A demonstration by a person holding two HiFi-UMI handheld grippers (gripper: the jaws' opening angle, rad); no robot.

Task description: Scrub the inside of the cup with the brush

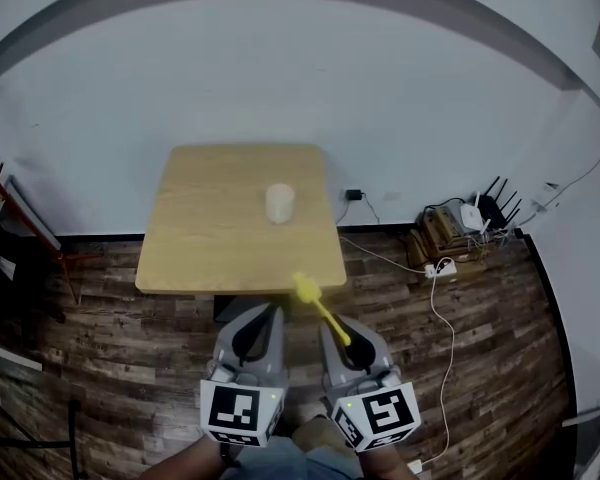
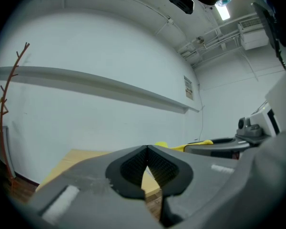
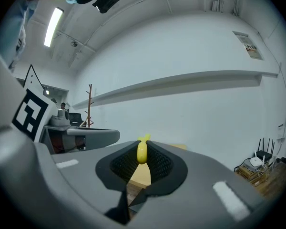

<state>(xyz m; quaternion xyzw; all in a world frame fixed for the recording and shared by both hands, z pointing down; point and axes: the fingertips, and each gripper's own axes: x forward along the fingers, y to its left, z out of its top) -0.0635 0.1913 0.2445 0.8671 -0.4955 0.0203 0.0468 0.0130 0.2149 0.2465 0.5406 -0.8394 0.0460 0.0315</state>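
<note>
A white cup (image 1: 280, 203) stands upright near the middle of a small wooden table (image 1: 195, 238). My right gripper (image 1: 342, 336) is shut on the handle of a yellow brush (image 1: 318, 305), whose head (image 1: 305, 288) points up over the table's near edge. In the right gripper view the brush handle (image 3: 142, 152) is pinched between the pads. My left gripper (image 1: 262, 320) hangs beside it, short of the table, shut with nothing between its pads (image 2: 133, 168). The brush (image 2: 190, 147) also shows at the right in the left gripper view.
The table stands against a white wall on a dark wood floor (image 1: 120, 358). Routers, a power strip and cables (image 1: 460, 233) lie on the floor at the right. A dark rack (image 1: 10, 228) stands at the left.
</note>
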